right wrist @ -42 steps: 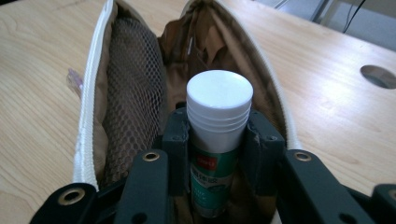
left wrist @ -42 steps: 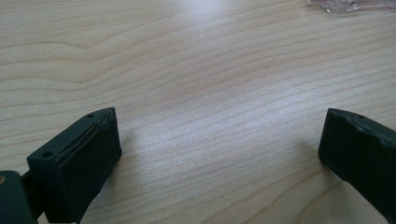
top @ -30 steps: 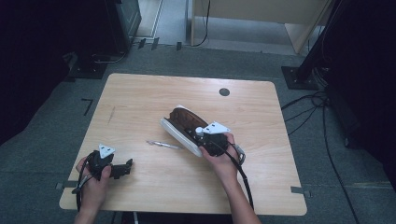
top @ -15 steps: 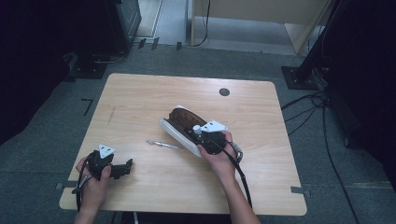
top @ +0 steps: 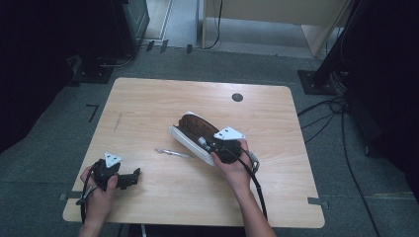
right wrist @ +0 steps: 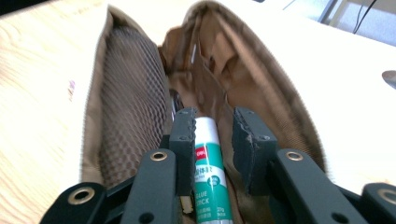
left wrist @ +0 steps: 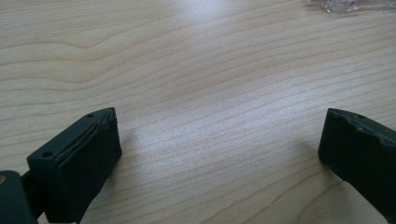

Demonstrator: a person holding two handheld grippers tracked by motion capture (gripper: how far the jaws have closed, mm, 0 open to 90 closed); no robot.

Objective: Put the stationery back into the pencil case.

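Two hand-held tools, one pencil case, one glue stick and one thin pen-like item are present. The left tool rests low at the near left corner of the surface, held in the person's left hand; in the left gripper view its jaws stand wide apart over bare wood, holding nothing. The right tool, gripped by the right hand, points into the open pencil case, which lies near the middle of the surface with a white outer shell and brown lining. In the right gripper view a mesh pocket lines one wall of the case, and a green-and-white glue stick lies between the jaws, touching one jaw with a gap at the other, so the jaws are partly spread and not clamped. The pen-like item lies just beside the case. The surface is pale wood with rounded corners and one round dark grommet. Grey carpet, cables and dark equipment stands surround it.
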